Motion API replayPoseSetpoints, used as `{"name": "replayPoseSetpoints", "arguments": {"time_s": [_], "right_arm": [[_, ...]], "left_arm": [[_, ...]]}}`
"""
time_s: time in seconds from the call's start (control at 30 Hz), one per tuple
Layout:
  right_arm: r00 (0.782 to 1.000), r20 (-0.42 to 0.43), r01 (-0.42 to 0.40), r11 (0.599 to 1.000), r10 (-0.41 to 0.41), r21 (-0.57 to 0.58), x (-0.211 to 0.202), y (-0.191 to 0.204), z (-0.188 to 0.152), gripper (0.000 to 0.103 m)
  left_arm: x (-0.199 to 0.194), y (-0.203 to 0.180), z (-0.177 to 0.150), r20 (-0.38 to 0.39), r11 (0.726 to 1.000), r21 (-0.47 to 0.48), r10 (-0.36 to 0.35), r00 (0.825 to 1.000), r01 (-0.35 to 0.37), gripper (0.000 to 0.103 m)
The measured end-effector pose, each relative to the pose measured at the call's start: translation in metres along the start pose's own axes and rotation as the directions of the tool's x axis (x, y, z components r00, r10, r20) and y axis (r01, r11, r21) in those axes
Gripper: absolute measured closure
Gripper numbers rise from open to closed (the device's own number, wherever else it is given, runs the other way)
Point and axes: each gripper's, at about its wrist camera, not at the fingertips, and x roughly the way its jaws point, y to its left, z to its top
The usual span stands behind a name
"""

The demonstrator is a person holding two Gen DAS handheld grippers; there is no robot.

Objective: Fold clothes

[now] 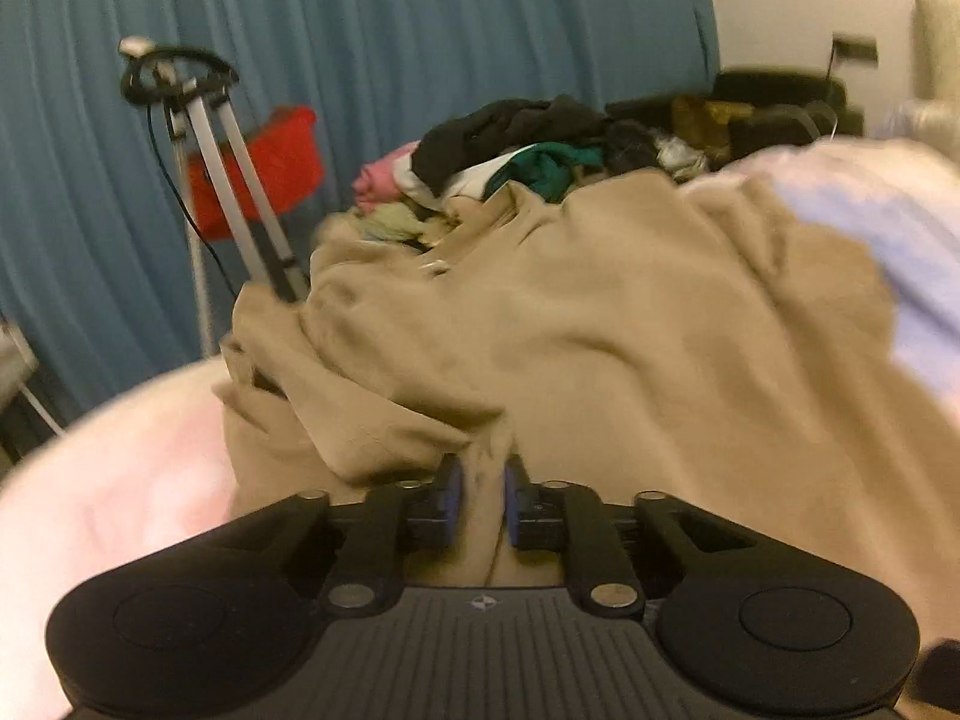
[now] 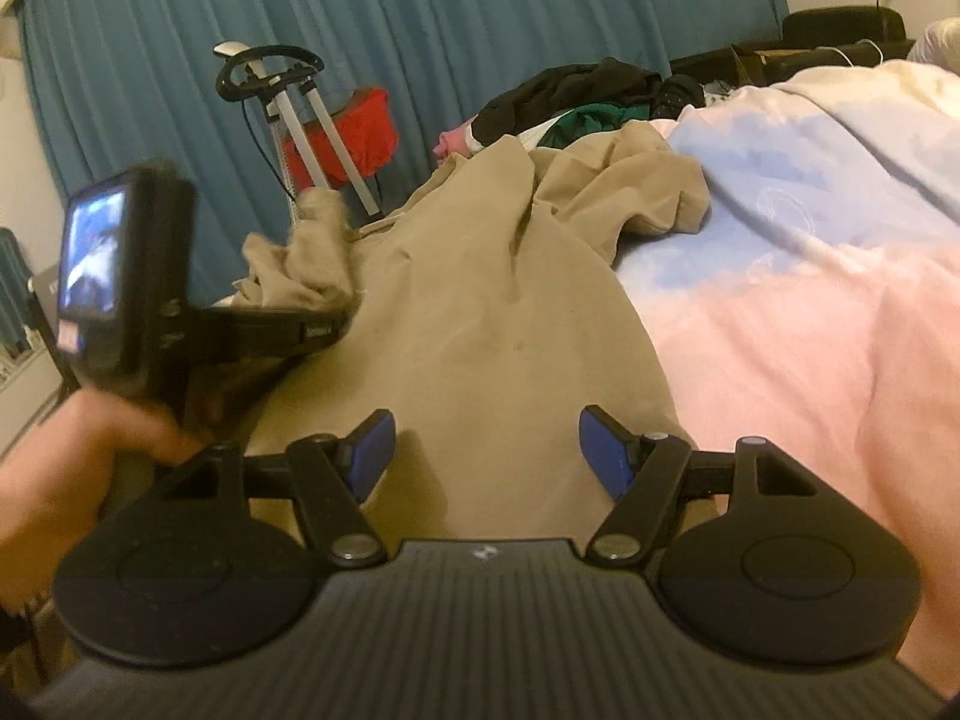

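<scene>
A large tan garment point(image 1: 540, 330) lies crumpled across a pink and pale blue bed cover point(image 2: 810, 300). My left gripper point(image 1: 485, 480) is shut on a fold of it, and cloth fills the narrow gap between the blue pads. The right wrist view shows the same left gripper point(image 2: 333, 321) at the left, held by a person's hand point(image 2: 78, 450), with a bunch of the tan garment point(image 2: 480, 312) gathered at its tip. My right gripper point(image 2: 486, 450) hovers open over the garment's near end, with nothing between its blue pads point(image 2: 372, 456).
A pile of dark, green and pink clothes point(image 2: 576, 96) sits at the far end of the bed. A metal stand point(image 2: 312, 114) and a red basket point(image 2: 354, 132) stand beside the bed before a blue curtain point(image 2: 480, 12). Dark furniture point(image 2: 840, 30) is at the back right.
</scene>
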Motion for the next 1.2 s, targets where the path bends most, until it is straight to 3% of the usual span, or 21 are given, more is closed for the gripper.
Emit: {"name": "replayPoseSetpoints", "arguments": {"time_s": [0.03, 0.07, 0.2, 0.33, 0.4, 0.5, 0.6, 0.63, 0.77, 0.9, 0.97, 1.03, 1.1, 1.2], "right_arm": [[1.0, 0.0, -0.002, 1.0, 0.002, 0.009, 0.0, -0.001, 0.0, 0.033], [1.0, 0.001, -0.004, 1.0, 0.004, 0.018, -0.001, -0.003, 0.0, 0.033], [1.0, 0.003, -0.013, 0.999, 0.013, 0.053, -0.001, -0.008, 0.001, 0.033], [1.0, 0.005, -0.023, 0.997, 0.023, 0.078, -0.001, -0.013, 0.002, 0.033], [1.0, 0.004, -0.025, 0.996, 0.025, 0.084, 0.0, -0.014, 0.002, 0.033], [1.0, 0.003, -0.024, 0.996, 0.023, 0.081, 0.001, -0.014, 0.001, 0.033], [1.0, 0.004, -0.021, 0.997, 0.021, 0.071, 0.001, -0.013, 0.0, 0.033], [1.0, 0.004, -0.021, 0.997, 0.021, 0.069, 0.002, -0.013, 0.0, 0.033], [1.0, 0.005, -0.02, 0.998, 0.02, 0.064, 0.004, -0.013, -0.001, 0.033], [1.0, 0.006, -0.019, 0.998, 0.018, 0.055, 0.007, -0.012, -0.003, 0.033], [1.0, 0.006, -0.018, 0.999, 0.018, 0.048, 0.008, -0.012, -0.003, 0.033], [1.0, 0.006, -0.019, 0.999, 0.019, 0.043, 0.01, -0.011, -0.004, 0.032], [1.0, 0.005, -0.02, 0.999, 0.02, 0.038, 0.012, -0.011, -0.004, 0.031], [1.0, 0.007, -0.018, 0.999, 0.018, 0.032, 0.012, -0.01, -0.005, 0.031]], "left_arm": [[-0.006, 0.007, 0.001, 0.002, 0.999, -0.038, -0.035, 0.999, 0.035, 0.06], [-0.014, 0.016, 0.002, 0.009, 0.995, -0.08, -0.063, 0.998, 0.064, 0.052], [-0.036, 0.065, 0.013, 0.064, 0.956, -0.262, -0.118, 0.991, 0.131, 0.043], [-0.023, 0.125, 0.024, 0.08, 0.893, -0.447, -0.012, 0.997, 0.046, 0.035], [-0.002, 0.15, 0.023, 0.04, 0.844, -0.535, 0.011, 0.999, 0.012, 0.038], [0.03, 0.169, 0.019, 0.004, 0.789, -0.613, -0.043, 0.999, 0.036, 0.045], [0.048, 0.172, 0.023, 0.003, 0.763, -0.645, -0.067, 0.998, 0.053, 0.075], [0.054, 0.174, 0.027, -0.007, 0.764, -0.643, -0.079, 0.997, 0.056, 0.096], [0.047, 0.197, 0.039, 0.011, 0.785, -0.619, -0.019, 1.0, 0.022, 0.098], [0.035, 0.251, 0.059, -0.003, 0.784, -0.615, 0.105, 0.995, -0.084, 0.098], [0.032, 0.285, 0.067, -0.037, 0.774, -0.602, 0.216, 0.976, -0.194, 0.099], [0.03, 0.319, 0.074, -0.074, 0.747, -0.588, 0.331, 0.941, -0.309, 0.098], [0.03, 0.351, 0.062, -0.141, 0.682, -0.587, 0.445, 0.885, -0.436, 0.098], [0.018, 0.387, 0.032, -0.19, 0.62, -0.614, 0.483, 0.855, -0.488, 0.088]]}}
